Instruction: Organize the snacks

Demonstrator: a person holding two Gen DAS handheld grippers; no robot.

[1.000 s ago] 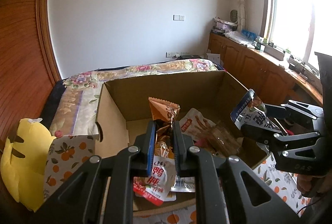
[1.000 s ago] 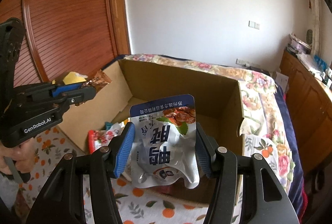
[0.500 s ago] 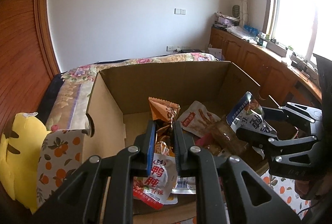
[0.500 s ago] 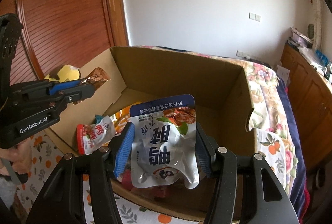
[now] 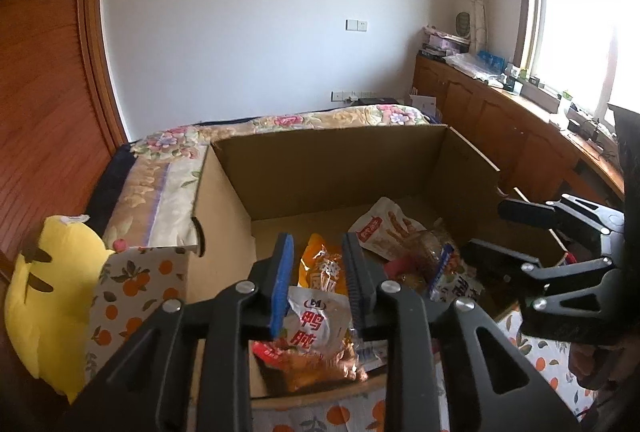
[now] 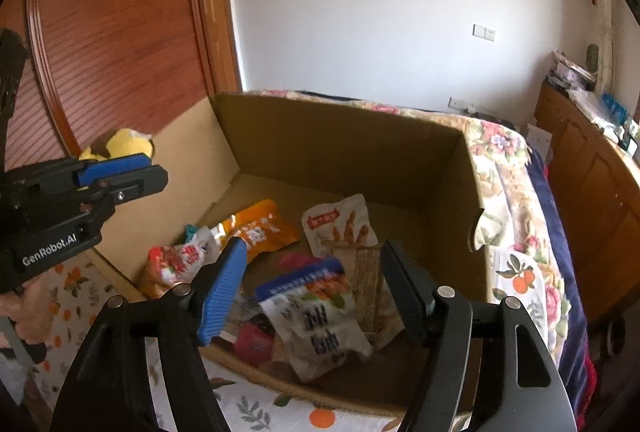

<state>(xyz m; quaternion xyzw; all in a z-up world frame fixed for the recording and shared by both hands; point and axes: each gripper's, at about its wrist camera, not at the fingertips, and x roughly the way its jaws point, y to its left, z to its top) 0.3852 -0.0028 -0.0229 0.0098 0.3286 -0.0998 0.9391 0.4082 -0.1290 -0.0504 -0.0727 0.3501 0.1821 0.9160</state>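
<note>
Snacks lie in the box [image 6: 344, 156]; left to right we see our left gripper [image 5: 318, 272] parted over the orange bag [image 5: 324, 264], our right gripper [image 6: 310, 284] spread wide (white pouch [image 6: 316, 316] lies loose among the packets).

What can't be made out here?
- White pouch, right wrist view: motion-blurred, so print unreadable and whether it has landed is unclear.
- Box floor near edge, left wrist view: hidden behind left gripper.
- Snacks under the pile, both views: covered by upper packets.
- Right gripper: open, nothing between its fingers.
</note>
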